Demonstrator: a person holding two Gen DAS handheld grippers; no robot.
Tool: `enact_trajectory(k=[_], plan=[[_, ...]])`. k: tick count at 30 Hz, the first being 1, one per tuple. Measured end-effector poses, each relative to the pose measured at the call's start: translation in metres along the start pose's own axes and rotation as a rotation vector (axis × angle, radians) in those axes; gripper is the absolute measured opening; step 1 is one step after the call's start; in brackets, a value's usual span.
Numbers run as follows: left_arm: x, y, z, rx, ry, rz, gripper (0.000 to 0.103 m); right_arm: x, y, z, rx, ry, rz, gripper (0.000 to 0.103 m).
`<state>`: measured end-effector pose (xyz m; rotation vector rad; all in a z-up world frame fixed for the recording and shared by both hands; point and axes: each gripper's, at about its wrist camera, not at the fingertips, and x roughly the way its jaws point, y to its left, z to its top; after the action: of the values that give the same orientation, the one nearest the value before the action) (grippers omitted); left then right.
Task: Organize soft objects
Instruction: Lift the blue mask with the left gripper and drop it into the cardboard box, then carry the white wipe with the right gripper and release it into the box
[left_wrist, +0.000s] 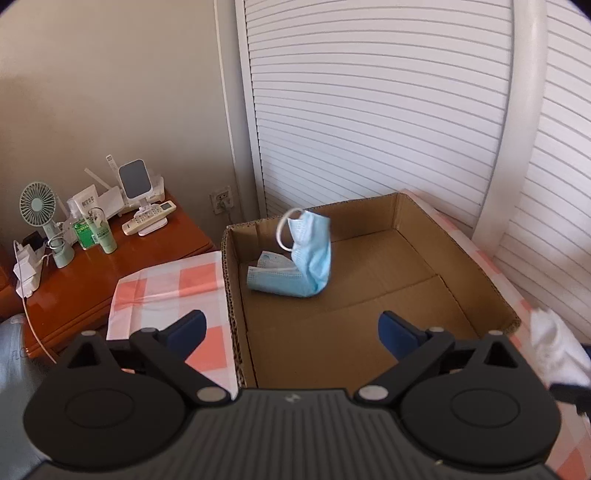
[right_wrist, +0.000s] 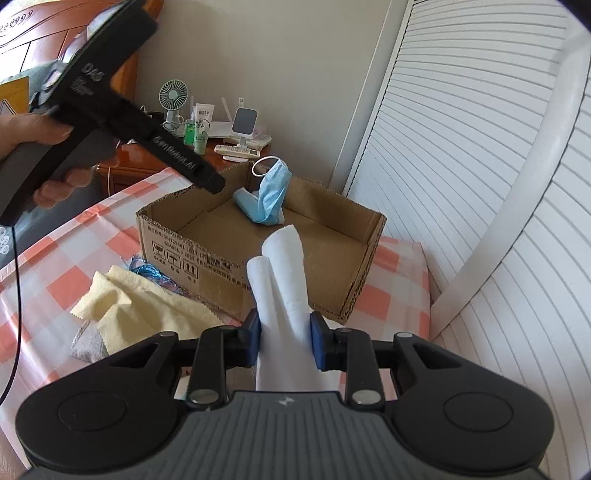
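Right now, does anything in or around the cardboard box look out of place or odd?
Yes: the blue face mask in the cardboard box is not lying flat. It is crumpled, one end standing up with its ear loop in the air. Beside the box, a yellow cloth lies rumpled on the checked cover.

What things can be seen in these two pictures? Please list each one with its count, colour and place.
cardboard box: one, brown, on the checked cloth
face mask: at least one, light blue, inside the box near its far corner
white cloth: one, white, rolled, in the right claw
yellow cloth: one, pale yellow, on the checked cloth beside the box
checked cloth: one, pink and white, under the box
nightstand: one, brown wood, holding a small fan, bottles and remotes
louvred doors: white, behind the box
left claw: one, black, open, empty
right claw: one, black, shut on the white cloth
hand: one, holding the left claw's handle
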<state>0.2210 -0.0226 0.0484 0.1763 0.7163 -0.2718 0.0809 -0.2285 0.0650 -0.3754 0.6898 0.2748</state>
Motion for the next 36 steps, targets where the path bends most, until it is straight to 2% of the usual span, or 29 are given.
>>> enact_trajectory(k=[7,12,15,16,17,18,19,20,26,36], plan=[[-0.058,-0.013,-0.038,0.035,-0.013,0.013,0.102,0.032,-0.008,0.048,0.022,-0.005,0.006,0.032],[-0.076,-0.016,-0.065,0.048,-0.001,0.058,0.102,0.094,-0.016,0.082,0.053,0.069,-0.011,0.032],[-0.08,-0.01,-0.076,0.021,0.006,0.047,0.101,0.133,-0.023,0.098,0.08,0.11,-0.038,0.033],[-0.081,-0.009,-0.079,0.018,0.008,0.037,0.101,0.146,-0.025,0.104,0.086,0.125,-0.052,0.036],[-0.082,-0.008,-0.08,0.016,0.006,0.032,0.101,0.157,-0.026,0.108,0.093,0.138,-0.065,0.051],[-0.082,-0.007,-0.083,0.013,0.005,0.034,0.101,0.167,-0.027,0.111,0.096,0.153,-0.082,0.071],[-0.082,-0.007,-0.084,0.015,0.007,0.034,0.102,0.174,-0.027,0.113,0.102,0.158,-0.101,0.079],[-0.082,-0.006,-0.085,0.019,0.007,0.032,0.101,0.179,-0.029,0.113,0.111,0.156,-0.107,0.091],[-0.084,-0.003,-0.086,-0.003,-0.021,0.037,0.101,0.158,-0.027,0.103,0.156,0.134,-0.085,0.101],[-0.1,-0.004,-0.09,-0.087,-0.048,0.035,0.102,0.083,-0.02,0.058,0.258,0.124,-0.071,0.103]])
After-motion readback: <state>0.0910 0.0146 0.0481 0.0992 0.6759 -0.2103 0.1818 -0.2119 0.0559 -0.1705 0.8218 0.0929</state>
